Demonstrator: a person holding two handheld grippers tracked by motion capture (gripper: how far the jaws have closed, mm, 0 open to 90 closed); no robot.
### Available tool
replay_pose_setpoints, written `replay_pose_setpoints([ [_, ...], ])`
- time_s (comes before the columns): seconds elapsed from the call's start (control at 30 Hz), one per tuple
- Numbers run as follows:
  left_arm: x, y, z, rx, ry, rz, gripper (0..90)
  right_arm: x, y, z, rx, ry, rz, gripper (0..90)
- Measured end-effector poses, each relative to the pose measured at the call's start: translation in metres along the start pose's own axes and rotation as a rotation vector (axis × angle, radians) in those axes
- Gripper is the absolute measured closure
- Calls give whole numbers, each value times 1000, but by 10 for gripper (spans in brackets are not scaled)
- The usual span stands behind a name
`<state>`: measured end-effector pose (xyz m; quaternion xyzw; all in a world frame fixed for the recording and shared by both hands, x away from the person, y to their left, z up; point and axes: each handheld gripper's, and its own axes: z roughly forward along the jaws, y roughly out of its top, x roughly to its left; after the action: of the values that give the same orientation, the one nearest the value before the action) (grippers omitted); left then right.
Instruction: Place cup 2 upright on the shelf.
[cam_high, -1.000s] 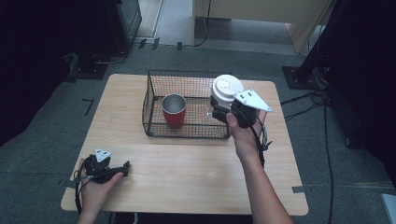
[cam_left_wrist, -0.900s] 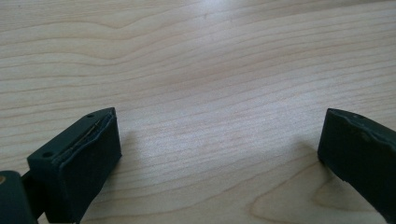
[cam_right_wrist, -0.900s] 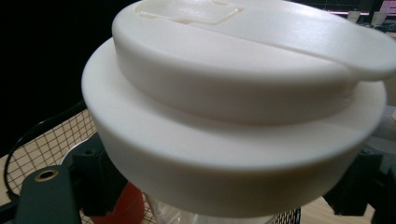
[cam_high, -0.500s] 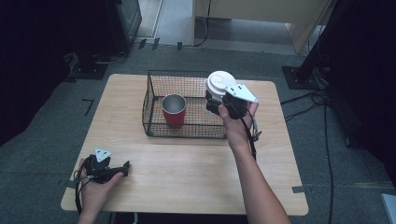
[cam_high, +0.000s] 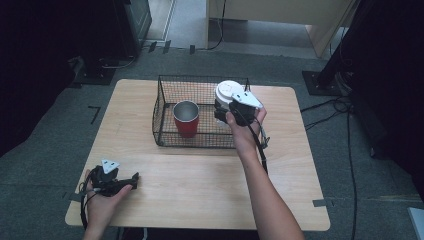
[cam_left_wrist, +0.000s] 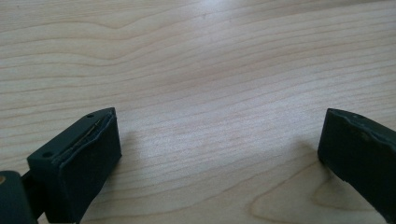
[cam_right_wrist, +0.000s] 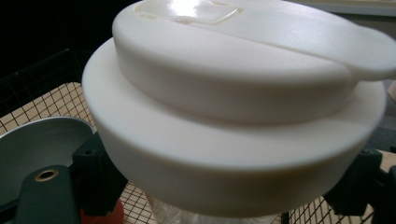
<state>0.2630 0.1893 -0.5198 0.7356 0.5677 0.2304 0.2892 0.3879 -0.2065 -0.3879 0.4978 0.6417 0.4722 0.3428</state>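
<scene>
1. The right tongs (cam_high: 226, 111) are clamped on a white-lidded cup (cam_high: 229, 93), holding it above the right end of the wire basket (cam_high: 162, 117) at the far middle of the bench (cam_high: 200, 190).
2. A red cup (cam_high: 186, 120) stands upright in the basket, just left of the lidded one.
3. The step in hand looks like placing the lidded cup into the basket.
4. Next comes a straight lowering into the free right side, clear of the red cup and the wire rim, then release.
5. The left tongs (cam_left_wrist: 219, 149) rest apart and empty at the near left corner.
</scene>
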Motion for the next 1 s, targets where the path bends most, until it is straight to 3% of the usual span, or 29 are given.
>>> replay_pose_setpoints([
  [0.23,0,0,0,0,0,0,0,1,-13,15,40,1,12,164],
  [0.33,0,0,0,-2,-1,-2,0,0,-20,19,62,-9,-5,164],
  [0.4,0,0,0,-2,-1,-1,0,2,-21,20,66,-14,-26,164],
  [0.7,0,0,0,-1,-2,1,0,12,-27,23,87,-17,-42,164],
  [1.0,0,0,0,-1,-3,1,0,18,-32,27,120,-33,-25,163],
])
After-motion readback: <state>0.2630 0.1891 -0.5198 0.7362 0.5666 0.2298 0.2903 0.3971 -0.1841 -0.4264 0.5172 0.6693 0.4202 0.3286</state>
